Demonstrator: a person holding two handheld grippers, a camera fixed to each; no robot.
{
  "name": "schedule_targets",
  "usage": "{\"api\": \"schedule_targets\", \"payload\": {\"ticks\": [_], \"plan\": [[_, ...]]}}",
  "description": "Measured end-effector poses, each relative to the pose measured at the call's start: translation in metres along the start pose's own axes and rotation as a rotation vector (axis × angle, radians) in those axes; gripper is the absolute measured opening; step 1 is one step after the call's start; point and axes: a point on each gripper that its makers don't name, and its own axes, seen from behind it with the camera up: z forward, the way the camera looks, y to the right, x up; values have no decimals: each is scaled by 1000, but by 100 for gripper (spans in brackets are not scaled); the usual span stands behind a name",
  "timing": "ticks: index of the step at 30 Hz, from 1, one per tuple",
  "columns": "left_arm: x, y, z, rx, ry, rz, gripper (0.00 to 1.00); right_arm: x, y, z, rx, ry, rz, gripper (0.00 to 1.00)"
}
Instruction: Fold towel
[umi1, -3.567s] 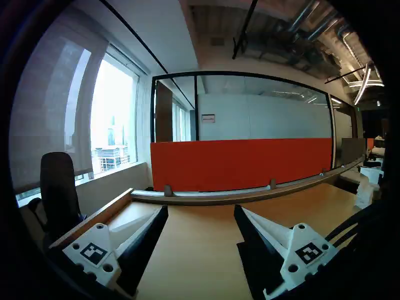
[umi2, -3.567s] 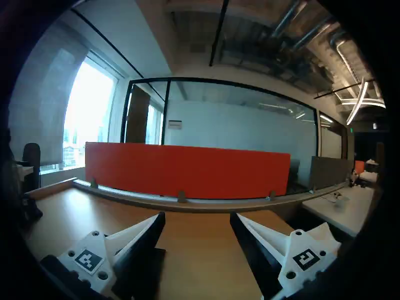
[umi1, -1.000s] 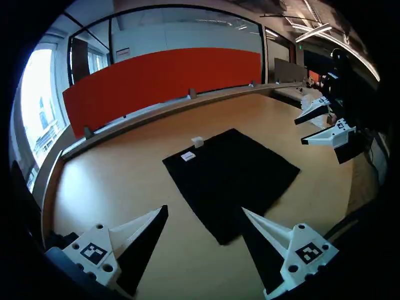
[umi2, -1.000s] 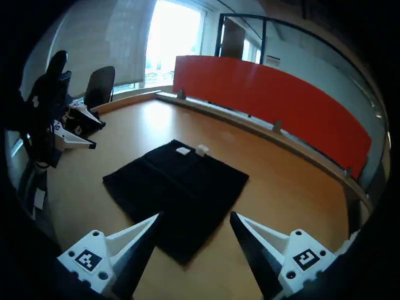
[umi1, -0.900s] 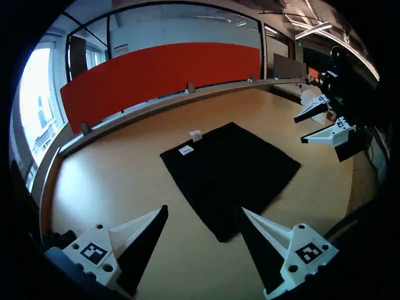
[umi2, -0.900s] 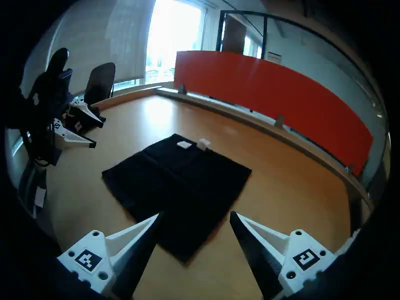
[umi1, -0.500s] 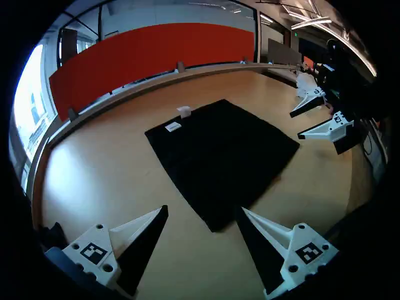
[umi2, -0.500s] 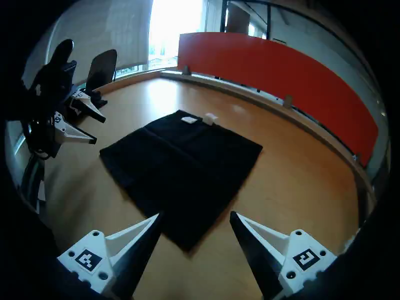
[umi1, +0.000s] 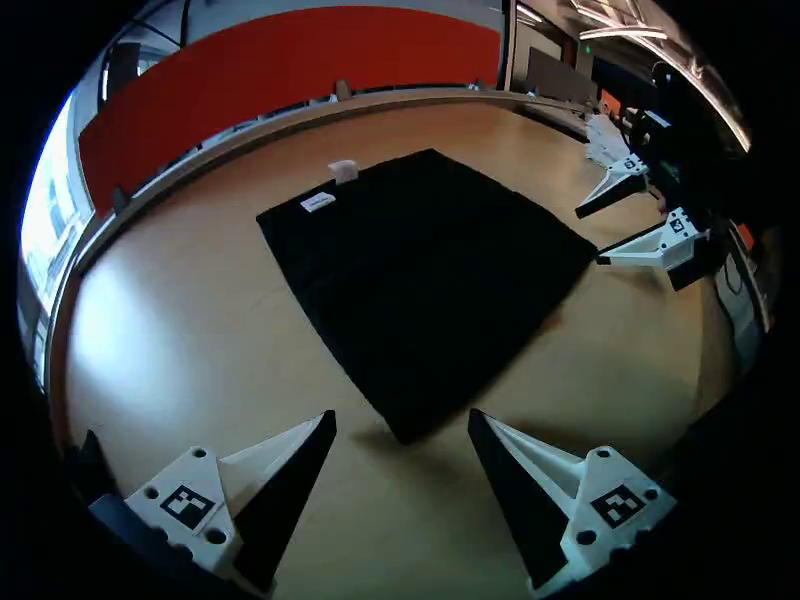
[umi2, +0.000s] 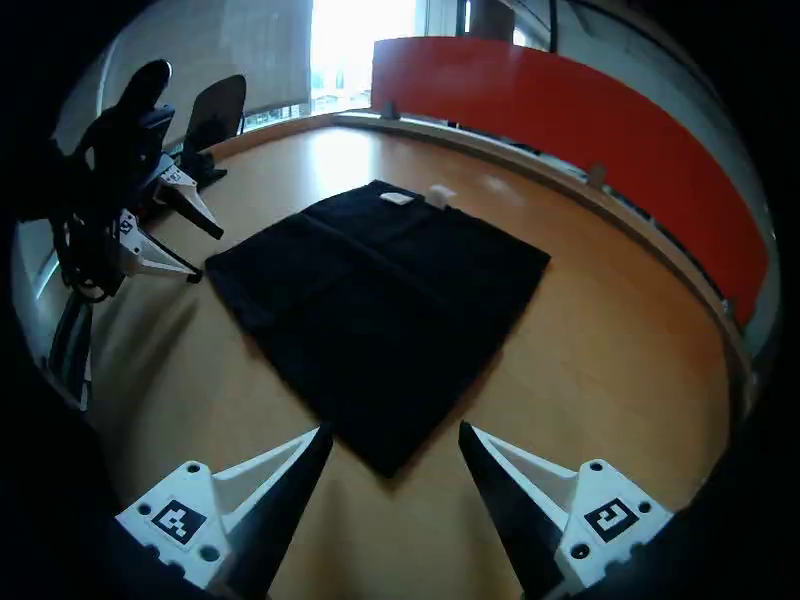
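Note:
A black towel (umi1: 425, 275) lies flat on the wooden table (umi1: 180, 330), with white tags at its far edge. In the left gripper view my left gripper (umi1: 400, 440) hangs open just above the towel's near corner. The right gripper (umi1: 610, 225) shows at the right of that view, open, beside the towel's right corner. In the right gripper view the same towel (umi2: 375, 300) spreads ahead and my right gripper (umi2: 395, 450) is open over its near corner. At the left of that view the left gripper (umi2: 195, 245) stands open by the towel's left corner.
An orange divider panel (umi1: 290, 80) runs along the table's far edge. Dark office chairs (umi2: 215, 115) stand by the bright window in the right gripper view. Bare wood (umi2: 620, 340) surrounds the towel on all sides.
Both grippers have tilted down from the room toward the table and come lower and closer to the towel. Each now sits near a towel corner, still open.

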Motion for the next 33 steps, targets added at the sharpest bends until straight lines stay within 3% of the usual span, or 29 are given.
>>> {"api": "schedule_targets", "payload": {"ticks": [8,18,28,33], "plan": [[-3,2,6,-9,-22,3,98,-6,-2,3,25,-17,-4,91],[-1,3,6,-19,-19,-11,95,-13,-5,4,50,-35,14,71],[-2,-2,8,7,-45,-8,75,-12,-3,7,52,-39,19,44],[-2,0,8,10,-51,-5,68,-11,-6,7,56,-38,10,36]]}}
